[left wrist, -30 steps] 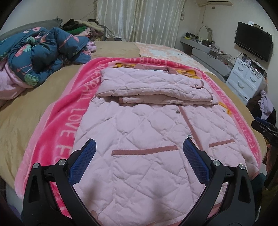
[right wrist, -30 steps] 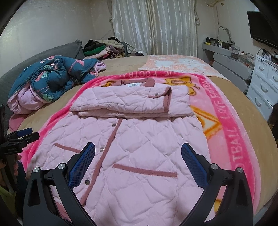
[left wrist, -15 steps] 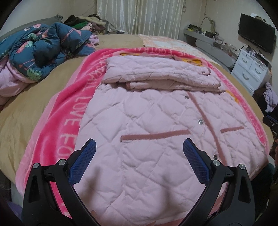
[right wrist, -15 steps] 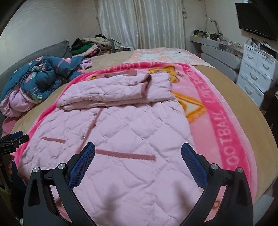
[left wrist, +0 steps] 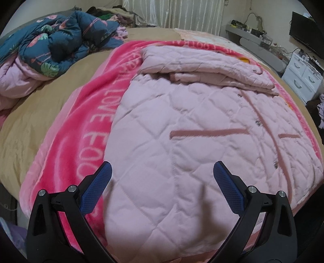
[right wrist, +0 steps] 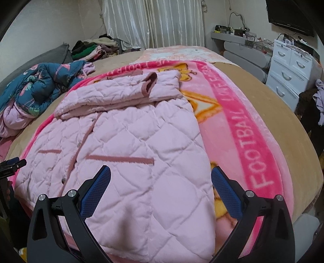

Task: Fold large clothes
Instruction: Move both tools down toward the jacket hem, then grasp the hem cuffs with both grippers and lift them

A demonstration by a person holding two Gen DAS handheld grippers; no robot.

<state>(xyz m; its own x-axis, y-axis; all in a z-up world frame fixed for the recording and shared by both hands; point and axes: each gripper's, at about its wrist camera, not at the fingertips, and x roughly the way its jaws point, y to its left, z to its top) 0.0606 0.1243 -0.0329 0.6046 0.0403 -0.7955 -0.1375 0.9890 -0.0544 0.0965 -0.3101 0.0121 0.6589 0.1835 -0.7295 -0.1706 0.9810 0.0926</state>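
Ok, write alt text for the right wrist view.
An open right claw hovers over the near hem of a pink quilted coat, sleeves folded across its top, spread on a pink blanket on a bed. A blue duvet is bunched at left.

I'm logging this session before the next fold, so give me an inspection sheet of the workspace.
Surface: tan bed with a pink blanket spread flat.
Job's things: pink quilted jacket lies front up on the blanket, sleeves folded across the chest.
Clutter: dark floral duvet bunched at the left; clothes pile by the curtain.
Grippers: left gripper and right gripper open, over the hem corners, holding nothing.
Cables: wires on the grey shelf.
Surroundings: white drawers, wall television.
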